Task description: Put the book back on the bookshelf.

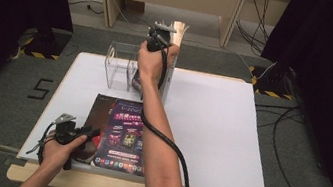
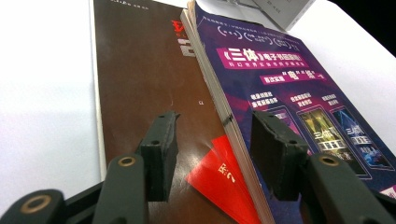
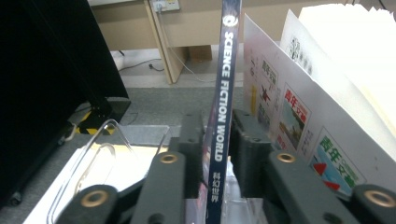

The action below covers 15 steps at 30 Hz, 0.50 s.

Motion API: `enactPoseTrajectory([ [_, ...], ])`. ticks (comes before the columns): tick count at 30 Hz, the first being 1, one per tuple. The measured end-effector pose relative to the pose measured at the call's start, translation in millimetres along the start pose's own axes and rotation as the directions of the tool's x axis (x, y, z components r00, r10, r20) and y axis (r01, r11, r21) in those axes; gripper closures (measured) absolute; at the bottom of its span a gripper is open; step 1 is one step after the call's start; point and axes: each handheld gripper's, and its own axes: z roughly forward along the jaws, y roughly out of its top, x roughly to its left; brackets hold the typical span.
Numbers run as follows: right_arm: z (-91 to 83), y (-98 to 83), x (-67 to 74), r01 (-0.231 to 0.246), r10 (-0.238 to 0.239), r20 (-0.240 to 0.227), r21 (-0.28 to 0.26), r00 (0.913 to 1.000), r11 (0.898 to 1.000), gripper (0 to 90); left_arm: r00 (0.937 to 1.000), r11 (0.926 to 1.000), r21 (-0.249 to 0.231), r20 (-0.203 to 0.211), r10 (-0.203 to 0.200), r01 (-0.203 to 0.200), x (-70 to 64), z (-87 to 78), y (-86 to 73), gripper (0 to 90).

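The right gripper (image 3: pixel 215 154) is stretched far out and clamped on an upright magazine (image 3: pixel 225 84). The left gripper (image 2: pixel 212 154) is held low, jaws apart, over two books (image 2: pixel 196 93).

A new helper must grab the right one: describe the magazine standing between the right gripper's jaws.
Start at the clear acrylic rack on the white table's far edge. Upright there, between the right gripper's jaws, stands a thin magazine. Its dark blue spine reads SCIENCE FICTION WORLD, unlike the white-covered magazine beside it.
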Motion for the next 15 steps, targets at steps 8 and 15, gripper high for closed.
enactPoseTrajectory([
  [8, 3.9, 4.0, 0.4, 0.017, -0.017, 0.004, 0.019, 0.9999, 1.000, 77.4, 1.0000, 1.0000, -0.002, -0.001, -0.002, 0.002, 0.4, -0.4, 0.4, 50.8],
  [15, 2.8, 6.2, -2.1, 0.001, -0.001, -0.006, 0.042, 1.0000, 0.999, 83.7, 1.0000, 1.0000, -0.003, -0.002, 0.000, 0.000, 0.6, -0.6, 0.4, 50.8],
])
